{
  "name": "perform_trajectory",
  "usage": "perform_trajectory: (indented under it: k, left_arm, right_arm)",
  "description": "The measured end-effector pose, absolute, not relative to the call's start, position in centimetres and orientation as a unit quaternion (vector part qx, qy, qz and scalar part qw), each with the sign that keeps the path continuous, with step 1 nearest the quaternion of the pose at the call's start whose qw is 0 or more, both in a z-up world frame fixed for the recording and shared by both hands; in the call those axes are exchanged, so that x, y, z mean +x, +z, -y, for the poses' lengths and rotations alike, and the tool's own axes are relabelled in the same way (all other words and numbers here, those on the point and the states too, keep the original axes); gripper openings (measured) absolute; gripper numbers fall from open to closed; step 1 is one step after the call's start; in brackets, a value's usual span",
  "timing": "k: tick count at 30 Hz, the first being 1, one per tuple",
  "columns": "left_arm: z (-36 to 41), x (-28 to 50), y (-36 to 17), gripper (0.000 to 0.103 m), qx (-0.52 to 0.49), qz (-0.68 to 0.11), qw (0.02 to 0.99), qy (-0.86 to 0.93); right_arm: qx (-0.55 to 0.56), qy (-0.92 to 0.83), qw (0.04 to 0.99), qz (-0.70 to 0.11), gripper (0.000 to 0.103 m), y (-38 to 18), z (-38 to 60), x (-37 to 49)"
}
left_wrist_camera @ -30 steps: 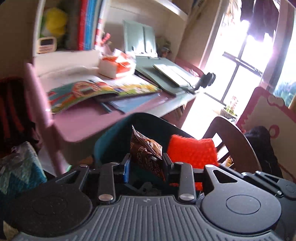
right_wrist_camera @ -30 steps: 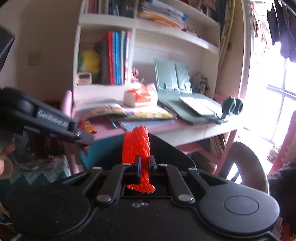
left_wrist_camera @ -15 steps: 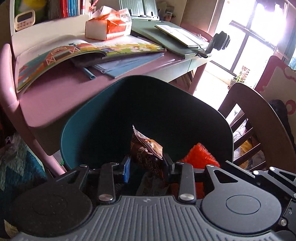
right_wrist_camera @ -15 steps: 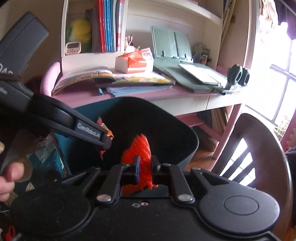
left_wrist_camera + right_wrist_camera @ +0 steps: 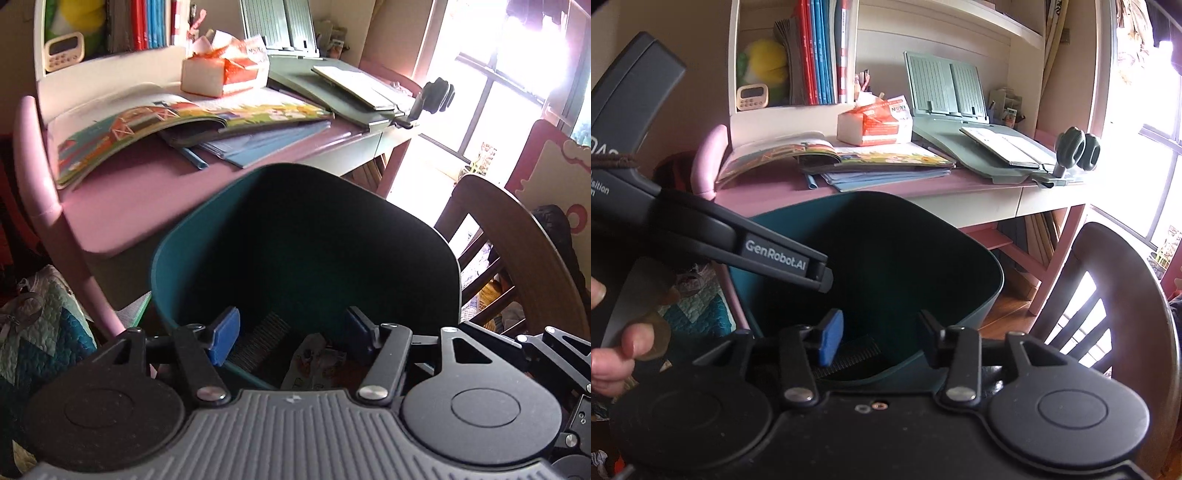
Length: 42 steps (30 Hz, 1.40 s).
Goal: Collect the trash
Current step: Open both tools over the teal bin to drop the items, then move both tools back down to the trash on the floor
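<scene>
Two tools opening (empty), smooth teal bin [image 5: 177,258]

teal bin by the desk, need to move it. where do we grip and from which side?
Grip the near rim of the teal bin, coming from above. It stands upright and open-topped, and its wall looks thin enough for the pads to straddle; the body is far too wide. Both the left gripper and the right gripper hang over it, jaws opening, nothing between them.

The teal bin's [image 5: 177,254] dark inside hides most of its contents; a crumpled wrapper [image 5: 317,363] at lower centre is half covered by the gripper body. The wooden chair [image 5: 1126,295] is cut off at right.
</scene>
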<state>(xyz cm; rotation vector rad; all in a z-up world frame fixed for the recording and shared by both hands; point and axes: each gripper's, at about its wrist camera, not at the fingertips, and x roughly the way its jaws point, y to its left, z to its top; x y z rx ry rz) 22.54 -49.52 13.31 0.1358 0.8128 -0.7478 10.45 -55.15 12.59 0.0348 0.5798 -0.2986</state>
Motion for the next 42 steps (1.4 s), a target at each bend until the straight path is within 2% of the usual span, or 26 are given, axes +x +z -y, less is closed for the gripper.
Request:
perform_trajectory:
  k: [3,6,15,23,34,38,42]
  left_arm:
    - [47.9,21.8,14.2,0.066,0.058,-0.375,0.853,-0.359]
    - [45.9,21.0,15.0,0.072,0.056,-0.368,0.858,-0.353]
    - [38.0,19.1,16.6,0.072,0.047,-0.357,0.872,-0.331]
    - [29.4,17.7,16.5,0.072,0.037,-0.358,0.883,-0.302]
    - [16.3,17.3,12.9,0.072,0.015,-0.385,0.897,-0.217]
    - [11.9,17.3,10.3,0.078,0.008,-0.401,0.897,-0.186]
    - [7.9,17.4,7.1,0.078,0.003,-0.423,0.892,-0.156]
  right_arm:
    - [0.018,-0.139,0.950,-0.278,0.047,13.3,54.3,9.7]
    - [0.017,-0.130,0.954,-0.271,0.048,14.2,53.2,8.9]
    - [0.008,-0.084,0.963,-0.256,0.058,15.9,48.3,7.7]
    - [0.003,-0.017,0.966,-0.256,0.060,16.3,42.4,8.4]
    - [-0.009,0.101,0.952,-0.288,0.061,13.1,32.5,11.5]
    - [-0.016,0.142,0.940,-0.309,0.061,10.9,28.8,12.8]
    - [-0.022,0.173,0.926,-0.335,0.062,7.9,25.4,14.2]
